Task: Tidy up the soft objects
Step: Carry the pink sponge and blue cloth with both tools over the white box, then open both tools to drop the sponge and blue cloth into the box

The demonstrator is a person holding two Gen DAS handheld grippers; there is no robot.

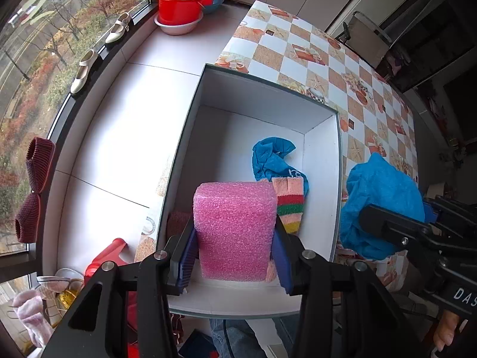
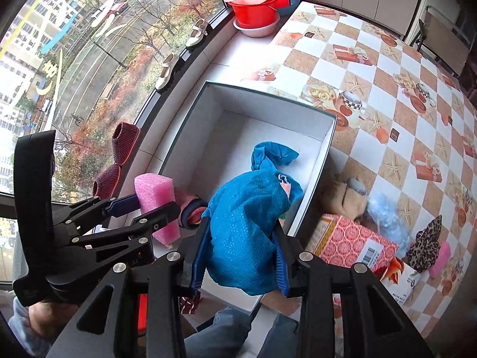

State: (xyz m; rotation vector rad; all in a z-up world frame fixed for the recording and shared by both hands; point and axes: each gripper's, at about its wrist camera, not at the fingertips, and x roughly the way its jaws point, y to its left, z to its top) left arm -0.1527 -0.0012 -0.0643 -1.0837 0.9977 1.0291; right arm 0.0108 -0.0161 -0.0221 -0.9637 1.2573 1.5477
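Observation:
My left gripper [image 1: 235, 256] is shut on a pink foam block [image 1: 235, 226] and holds it over the near end of the open white box [image 1: 262, 95]. It also shows in the right wrist view [image 2: 155, 205]. My right gripper [image 2: 238, 256] is shut on a crumpled blue cloth [image 2: 247, 229] above the box's near right corner. The cloth also shows in the left wrist view [image 1: 381, 203]. Inside the box lie another blue cloth [image 1: 271, 158] and a striped knitted sock [image 1: 290, 205].
The box sits on a checkered tablecloth [image 2: 387, 74]. To its right lie a beige soft item [image 2: 345, 200], a pink patterned carton [image 2: 351, 241], a leopard-print item [image 2: 426, 241] and pale blue plastic [image 2: 384, 217]. Shoes [image 1: 83, 71], slippers [image 1: 35, 185] and stacked basins [image 1: 184, 0] line the windowsill.

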